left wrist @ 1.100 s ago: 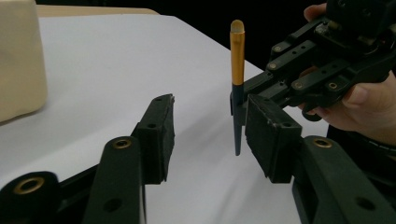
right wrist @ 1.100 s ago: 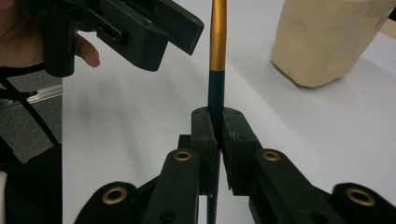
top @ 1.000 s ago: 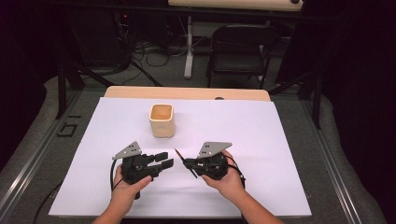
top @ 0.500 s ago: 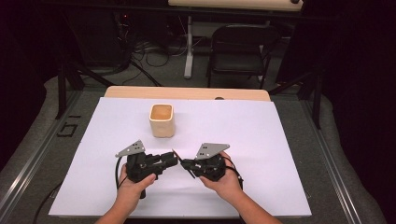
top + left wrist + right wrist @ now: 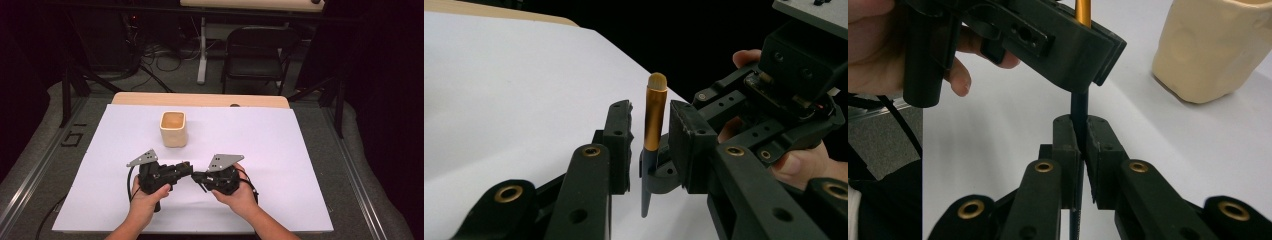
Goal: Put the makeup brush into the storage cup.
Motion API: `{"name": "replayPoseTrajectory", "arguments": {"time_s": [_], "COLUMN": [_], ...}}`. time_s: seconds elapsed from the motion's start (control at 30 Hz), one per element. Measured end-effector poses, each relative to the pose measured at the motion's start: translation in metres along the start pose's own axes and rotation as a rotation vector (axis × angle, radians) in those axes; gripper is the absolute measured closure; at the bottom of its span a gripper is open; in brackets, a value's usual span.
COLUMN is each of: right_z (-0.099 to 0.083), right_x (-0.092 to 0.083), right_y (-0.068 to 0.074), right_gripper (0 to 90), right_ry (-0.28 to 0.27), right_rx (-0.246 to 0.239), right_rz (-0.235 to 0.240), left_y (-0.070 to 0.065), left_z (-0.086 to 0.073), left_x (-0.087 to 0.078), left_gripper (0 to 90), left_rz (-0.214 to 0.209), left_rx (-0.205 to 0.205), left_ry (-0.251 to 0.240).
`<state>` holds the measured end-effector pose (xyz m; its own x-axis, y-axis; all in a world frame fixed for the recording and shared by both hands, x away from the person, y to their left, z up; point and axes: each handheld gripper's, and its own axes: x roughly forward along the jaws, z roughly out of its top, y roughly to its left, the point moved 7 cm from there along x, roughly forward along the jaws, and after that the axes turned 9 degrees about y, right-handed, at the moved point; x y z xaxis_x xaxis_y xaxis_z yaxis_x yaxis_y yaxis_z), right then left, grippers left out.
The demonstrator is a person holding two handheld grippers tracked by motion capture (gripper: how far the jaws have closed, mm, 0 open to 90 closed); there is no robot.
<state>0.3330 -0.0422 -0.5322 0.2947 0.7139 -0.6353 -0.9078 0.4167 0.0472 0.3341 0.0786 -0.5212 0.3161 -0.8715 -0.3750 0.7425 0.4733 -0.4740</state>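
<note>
Item one: a slim make-up brush (image 5: 654,120) with a dark grey handle, an orange-gold metal ferrule and a small tan bristle tip. We hold it upright above the white sheet (image 5: 280,150) that covers the table, in front of the person, at the spot where the two tools meet nose to nose.

Item two: the right gripper (image 5: 1079,145), black, two-jawed. Its jaws are clamped together on the dark handle of the brush, which runs up between the pads and on past them.

Item three: the left gripper (image 5: 649,135), black, of the same make. Its jaws have just been closing, with the brush's ferrule between them. In the left gripper view a gap shows on either side of the ferrule, so we record the jaws as apart and not yet pressing. Compared with a second ago, the left tool's nose has swung in from an open splay to meet the right one.

Item four: a cream, soft-cornered ceramic cup (image 5: 173,128), standing open-mouthed on the sheet, farther back and apart from both tools.

Note on meaning: we judge this a hand-over in mid-step. The brush rests wholly on the right grip; the left must finish closing on the ferrule before the right lets go, else the brush drops. The cup looks the likely destination.
</note>
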Motion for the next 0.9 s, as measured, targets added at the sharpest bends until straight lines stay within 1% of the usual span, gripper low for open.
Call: {"name": "replayPoseTrajectory", "arguments": {"time_s": [0.3,0.37,0.53,0.73,0.9], "right_z": [0.0006,0.0006,0.0007,0.0006,0.0009], "right_x": [0.0011,0.0011,0.0018,0.002,0.0019], "right_y": [0.0015,0.0018,0.0025,0.0024,0.0026], "right_gripper": [83.9,83.9,83.9,83.9,83.9], "right_ry": [0.001,0.001,0.003,0.003,0.001], "right_rx": [-0.006,-0.008,-0.012,-0.011,-0.013], "right_rz": [0.003,0.004,0.005,0.006,0.005], "left_y": [-0.0008,0.0001,0.0008,-0.0007,-0.0009], "left_z": [0.0007,0.0006,-0.0002,-0.0002,-0.0003], "left_x": [0.0014,0.0017,0.0021,0.0028,0.0022], "left_gripper": [75.0,75.6,77.9,82.4,83.0], "left_rz": [0.001,0.006,0.001,0.002,-0.002], "left_rx": [-0.003,-0.01,-0.019,-0.013,-0.016], "left_ry": [-0.006,-0.008,-0.006,-0.008,-0.007]}}
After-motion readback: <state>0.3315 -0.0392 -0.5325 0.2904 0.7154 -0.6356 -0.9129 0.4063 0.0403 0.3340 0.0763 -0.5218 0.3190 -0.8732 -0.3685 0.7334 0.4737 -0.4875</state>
